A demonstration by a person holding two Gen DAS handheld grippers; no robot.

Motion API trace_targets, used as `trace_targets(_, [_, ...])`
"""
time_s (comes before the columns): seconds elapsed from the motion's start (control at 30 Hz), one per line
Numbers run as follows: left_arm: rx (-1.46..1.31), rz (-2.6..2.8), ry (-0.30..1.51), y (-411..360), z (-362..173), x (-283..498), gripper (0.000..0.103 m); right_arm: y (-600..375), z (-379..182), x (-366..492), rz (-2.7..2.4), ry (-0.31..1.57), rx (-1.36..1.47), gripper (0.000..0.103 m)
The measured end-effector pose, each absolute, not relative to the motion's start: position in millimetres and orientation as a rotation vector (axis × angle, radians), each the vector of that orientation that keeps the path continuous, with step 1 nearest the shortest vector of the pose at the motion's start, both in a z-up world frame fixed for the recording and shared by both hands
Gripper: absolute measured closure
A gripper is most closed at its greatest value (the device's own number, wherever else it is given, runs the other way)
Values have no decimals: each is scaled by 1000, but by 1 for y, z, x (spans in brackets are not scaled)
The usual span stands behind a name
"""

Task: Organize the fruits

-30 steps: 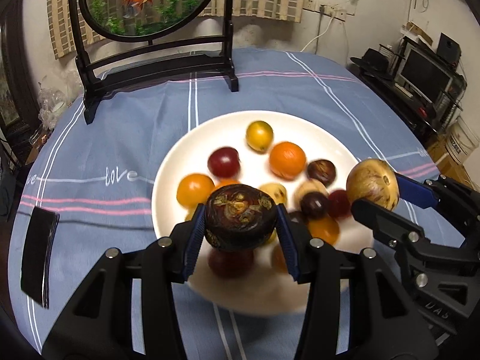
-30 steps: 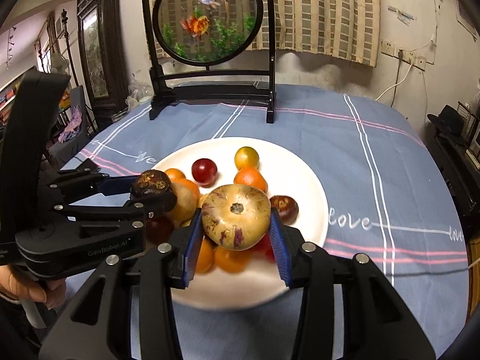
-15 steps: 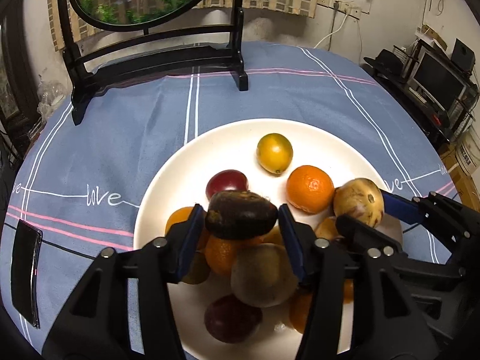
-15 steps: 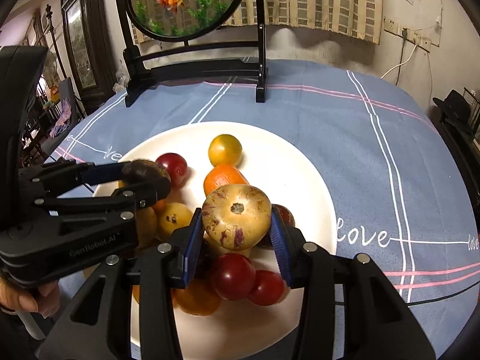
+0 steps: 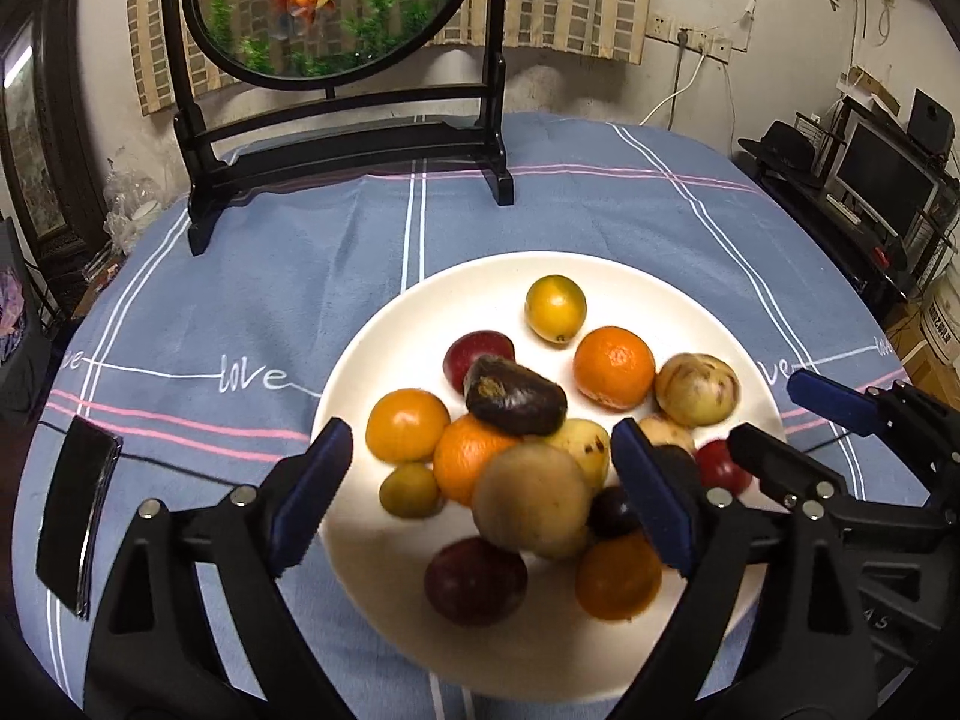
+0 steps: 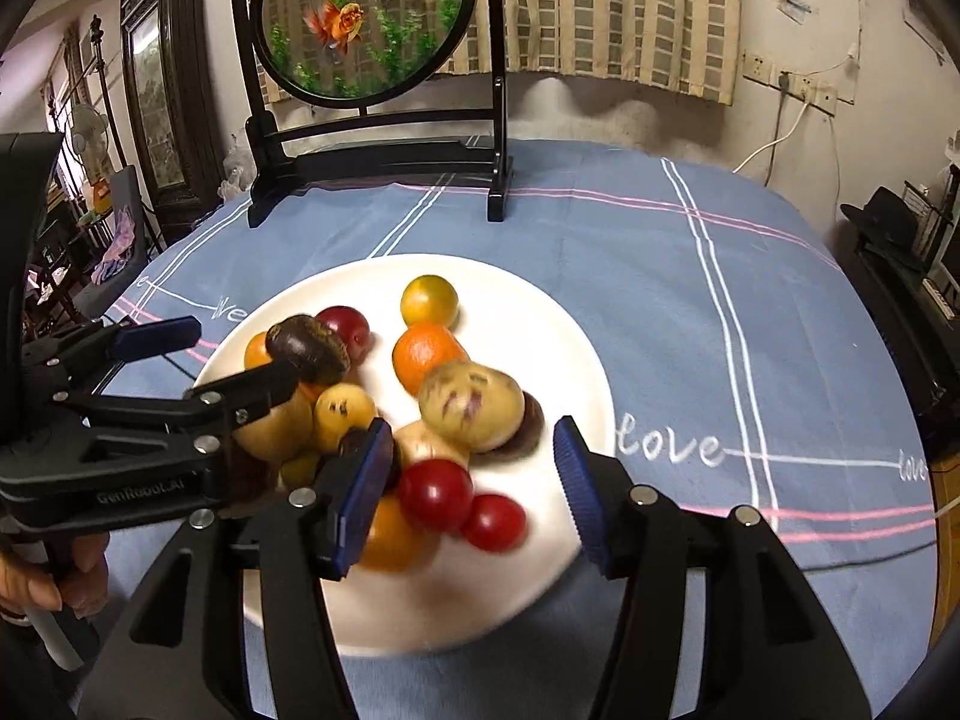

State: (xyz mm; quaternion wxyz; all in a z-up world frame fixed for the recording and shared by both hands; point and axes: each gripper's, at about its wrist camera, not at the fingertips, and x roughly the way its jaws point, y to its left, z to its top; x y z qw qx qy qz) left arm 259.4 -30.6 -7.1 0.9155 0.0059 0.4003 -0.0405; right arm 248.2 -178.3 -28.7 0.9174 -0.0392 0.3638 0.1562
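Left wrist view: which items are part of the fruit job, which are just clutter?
Job:
white plate
dark fruit
speckled fruit
left gripper, open
right gripper, open

Clutter:
goldfish screen
black phone

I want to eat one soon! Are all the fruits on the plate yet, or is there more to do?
Nearly. The dark fruit and the speckled yellow fruit now sit on the pile on the white plate. The left gripper and right gripper are both open and empty. No loose fruit shows on the blue tablecloth, so little seems left.
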Motion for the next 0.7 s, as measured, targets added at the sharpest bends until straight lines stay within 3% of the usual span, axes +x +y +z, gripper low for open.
trace_targets(0.7, [11, -75, 811, -28, 1, 129, 4, -200, -42, 126, 220, 763, -78, 41])
